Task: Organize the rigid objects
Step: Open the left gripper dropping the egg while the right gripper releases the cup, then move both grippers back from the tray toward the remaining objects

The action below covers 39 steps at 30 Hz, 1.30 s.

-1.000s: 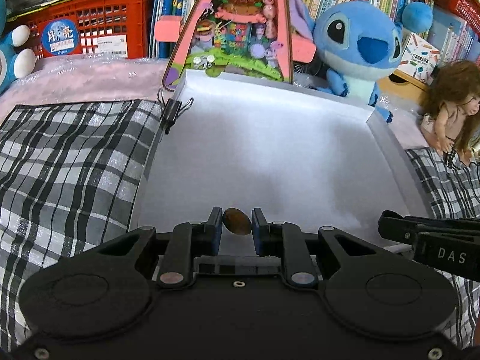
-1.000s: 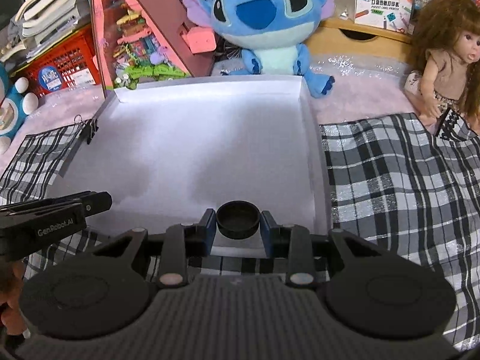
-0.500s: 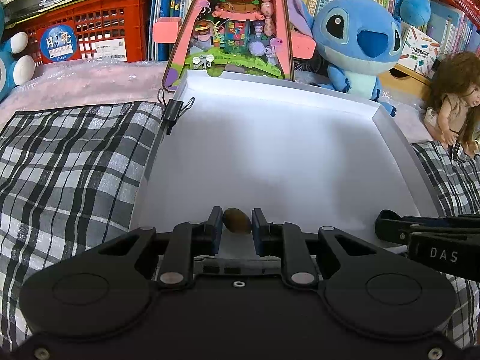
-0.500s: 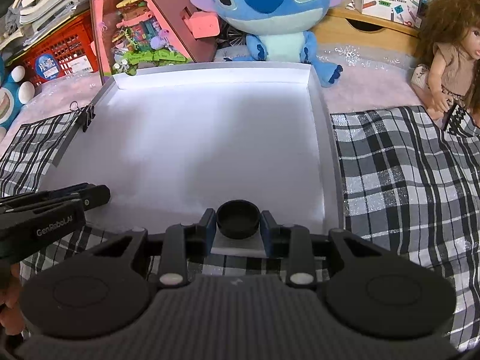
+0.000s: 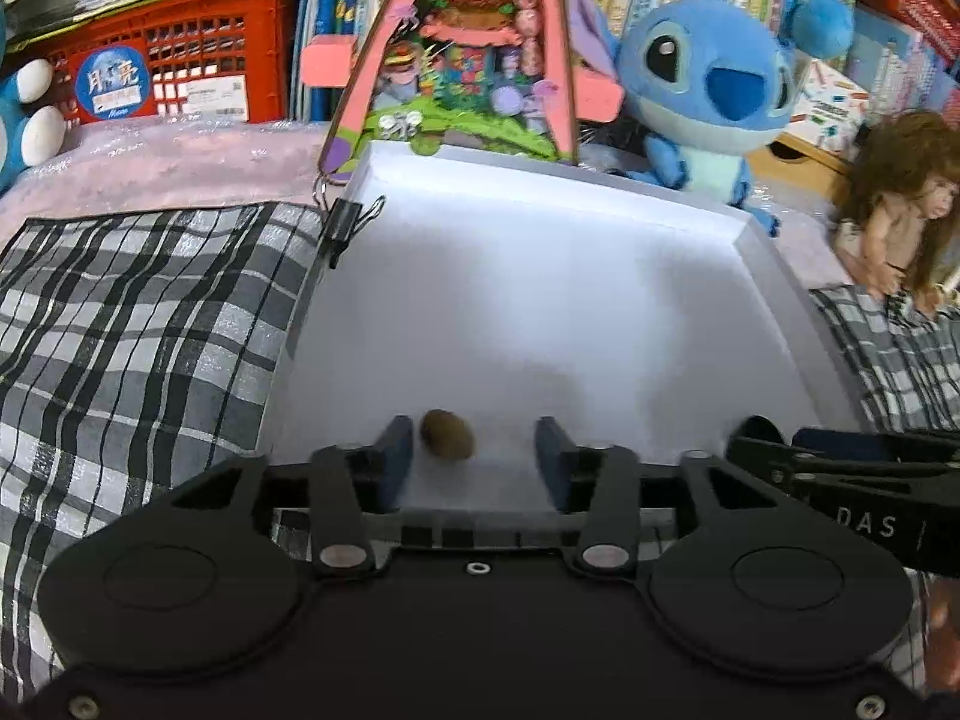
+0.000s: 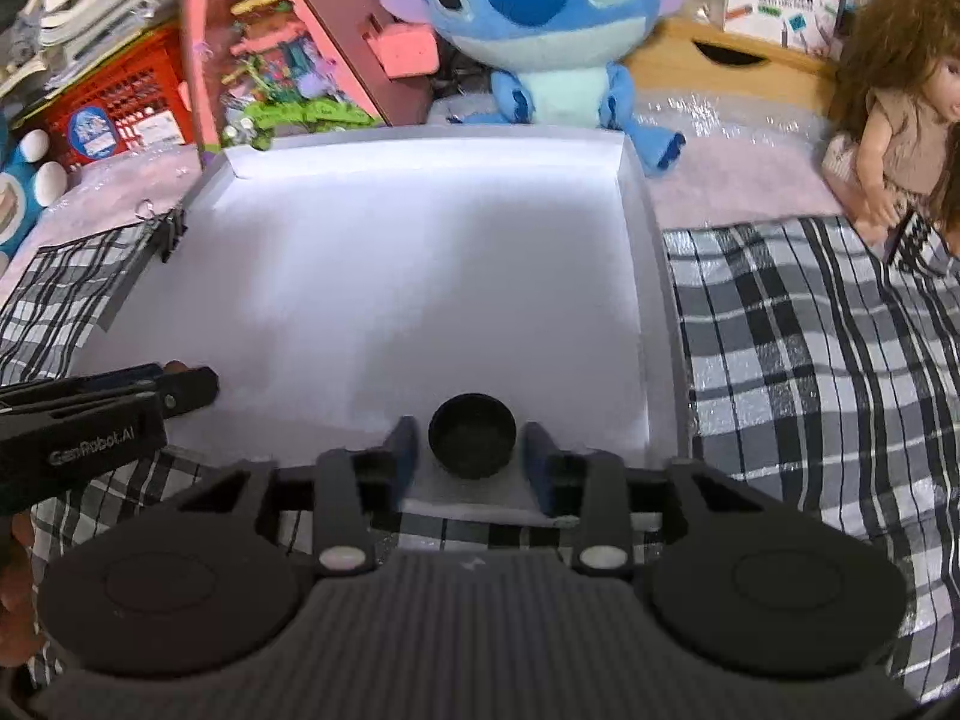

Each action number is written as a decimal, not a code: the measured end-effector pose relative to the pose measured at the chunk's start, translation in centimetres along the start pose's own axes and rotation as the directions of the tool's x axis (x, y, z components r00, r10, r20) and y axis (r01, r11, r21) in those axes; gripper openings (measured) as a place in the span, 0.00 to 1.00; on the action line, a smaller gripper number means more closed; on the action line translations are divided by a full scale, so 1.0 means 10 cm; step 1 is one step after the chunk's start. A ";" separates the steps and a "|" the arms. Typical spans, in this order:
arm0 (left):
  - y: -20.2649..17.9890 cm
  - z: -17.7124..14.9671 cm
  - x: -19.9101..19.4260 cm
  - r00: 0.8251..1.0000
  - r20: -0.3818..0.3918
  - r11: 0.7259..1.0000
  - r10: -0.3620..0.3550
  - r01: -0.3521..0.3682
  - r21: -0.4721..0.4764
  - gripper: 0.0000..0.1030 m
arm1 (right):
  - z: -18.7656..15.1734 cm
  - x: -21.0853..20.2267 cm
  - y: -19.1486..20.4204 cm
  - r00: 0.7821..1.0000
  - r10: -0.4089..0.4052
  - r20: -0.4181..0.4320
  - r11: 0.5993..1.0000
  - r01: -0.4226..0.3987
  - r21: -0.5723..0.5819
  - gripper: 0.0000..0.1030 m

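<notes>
The left gripper [image 5: 474,456] had just been opening, and its blue-padded fingers [image 5: 396,450] stood released around a small brown oval nut-like object [image 5: 447,433]. That object lay on the floor of the shallow white cardboard tray [image 5: 540,312], near the tray's front edge and closer to the left finger, with a clear gap to the right one. The right gripper [image 6: 471,456] had likewise just been opening; its fingers [image 6: 403,450] stood apart from a round black plastic cap [image 6: 472,435], which sat open side up on the tray floor between them. The tray rested on a black-and-white checked cloth [image 6: 810,360]. A black binder clip [image 5: 343,222] gripped the tray's left wall. A blue plush toy [image 6: 540,30] sat behind the tray.
</notes>
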<state>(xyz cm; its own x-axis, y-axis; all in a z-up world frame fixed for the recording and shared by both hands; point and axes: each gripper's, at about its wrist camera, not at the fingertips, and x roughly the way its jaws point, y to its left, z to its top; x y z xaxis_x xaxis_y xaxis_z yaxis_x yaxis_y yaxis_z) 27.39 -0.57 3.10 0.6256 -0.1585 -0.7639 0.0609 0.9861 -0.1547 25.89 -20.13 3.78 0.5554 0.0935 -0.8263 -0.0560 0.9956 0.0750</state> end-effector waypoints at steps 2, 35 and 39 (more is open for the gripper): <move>-0.01 -0.02 -0.08 1.000 0.023 1.000 0.013 -0.014 0.024 0.56 | -0.03 -0.05 -0.02 1.000 0.004 0.022 1.000 -0.004 -0.006 0.68; -0.02 -1.17 -1.31 0.969 0.230 0.989 -0.086 0.054 0.141 0.85 | -0.96 -1.08 -0.24 0.945 0.177 0.274 0.984 -0.167 -0.058 0.97; 0.00 -1.33 -1.38 0.966 0.242 0.990 -0.088 0.058 0.128 0.85 | -1.14 -1.14 -0.18 0.938 0.180 0.296 0.982 -0.158 -0.099 0.99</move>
<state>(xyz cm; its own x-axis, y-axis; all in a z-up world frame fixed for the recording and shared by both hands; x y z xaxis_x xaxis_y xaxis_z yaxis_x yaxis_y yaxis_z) 8.36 0.98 5.31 0.7872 -0.2277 -0.5731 0.1962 0.9735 -0.1172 10.22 -23.07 6.76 0.7567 0.2687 -0.5961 -0.2250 0.9630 0.1485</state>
